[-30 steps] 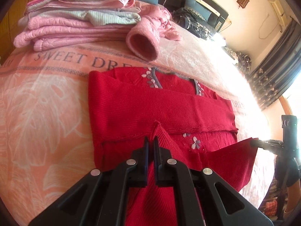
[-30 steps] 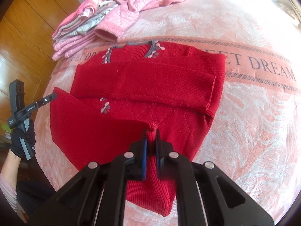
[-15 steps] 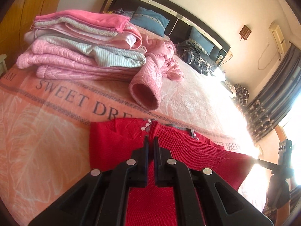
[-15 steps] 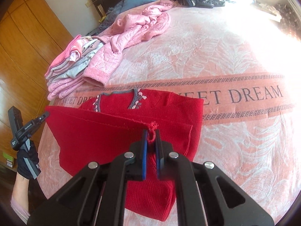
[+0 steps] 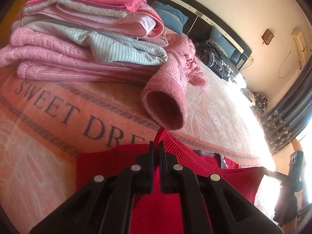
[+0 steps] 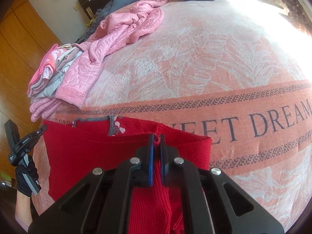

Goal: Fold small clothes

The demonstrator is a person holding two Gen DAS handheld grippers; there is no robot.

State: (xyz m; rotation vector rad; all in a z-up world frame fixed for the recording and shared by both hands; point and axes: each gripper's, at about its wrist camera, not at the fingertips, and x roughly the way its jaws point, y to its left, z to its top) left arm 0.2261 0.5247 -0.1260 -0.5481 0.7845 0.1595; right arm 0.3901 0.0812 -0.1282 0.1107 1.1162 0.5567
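Note:
A red knit sweater (image 6: 93, 152) with a grey-trimmed flowered neckline lies on the pink bedspread (image 6: 214, 62). My left gripper (image 5: 156, 146) is shut on one corner of its lower hem, held up near the collar end. My right gripper (image 6: 156, 139) is shut on the other hem corner. The hem stretches taut between them over the red sweater (image 5: 214, 175), hiding most of its body. In the right wrist view the left gripper (image 6: 42, 129) shows at the left, held by a black-gloved hand (image 6: 26, 177).
A stack of folded pink and striped clothes (image 5: 78, 44) sits at the left of the bed. A crumpled pink garment (image 6: 124, 29) trails a sleeve cuff (image 5: 165, 105) close to the sweater's collar. Dark plaid clothes (image 5: 218, 60) and blue pillows (image 5: 169, 17) lie by the headboard.
Both grippers have carried the sweater's lower hem up and forward over its body toward the collar. The folded sleeve and chest flower are now covered.

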